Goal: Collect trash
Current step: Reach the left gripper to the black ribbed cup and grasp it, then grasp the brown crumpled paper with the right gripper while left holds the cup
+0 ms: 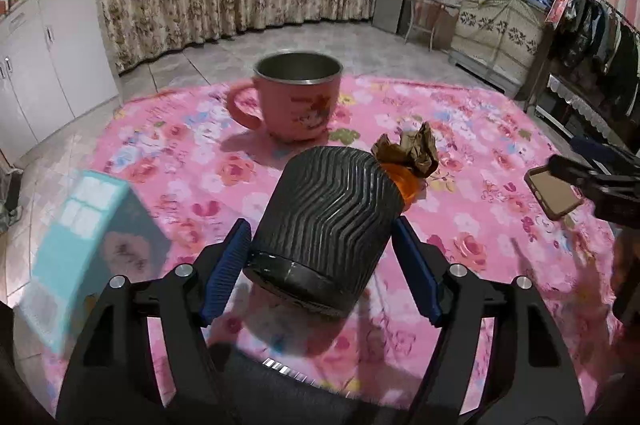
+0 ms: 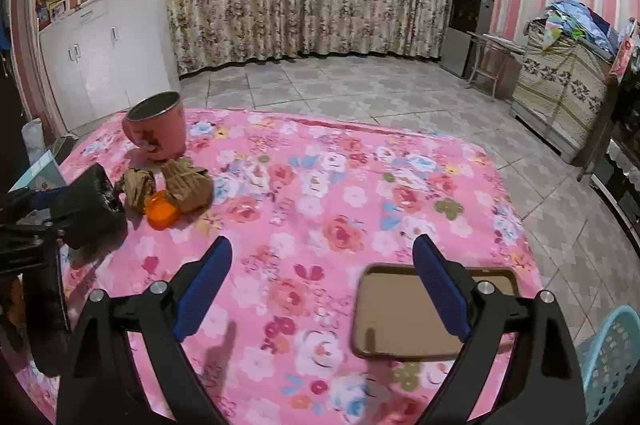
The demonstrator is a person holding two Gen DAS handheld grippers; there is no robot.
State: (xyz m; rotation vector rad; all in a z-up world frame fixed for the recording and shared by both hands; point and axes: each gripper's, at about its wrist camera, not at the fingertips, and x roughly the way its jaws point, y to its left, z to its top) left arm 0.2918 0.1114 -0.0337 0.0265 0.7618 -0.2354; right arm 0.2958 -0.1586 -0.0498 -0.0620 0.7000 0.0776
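Left gripper [image 1: 322, 245] straddling black ribbed cup [image 1: 326, 209], right gripper [image 2: 322, 285] spread wide

Open floral tabletop [image 2: 320, 185] in the middle and far right; clutter packed along the left.

Ahead of the right hand-held gripper [image 2: 322, 257], jaws spread: bare cloth, broken only by a brown tray [image 2: 400, 317] lying partly under the right finger. At left, blocking passage: pink mug [image 2: 158, 129] upright at the far edge, crumpled brown paper [image 2: 188, 185] and an orange piece [image 2: 160, 213] just in front, touching each other. Black ribbed cup [image 1: 324, 221] tipped between the left hand-held gripper [image 1: 322, 237] fingers, filling that gap. Teal box [image 1: 80, 249] close on the left.
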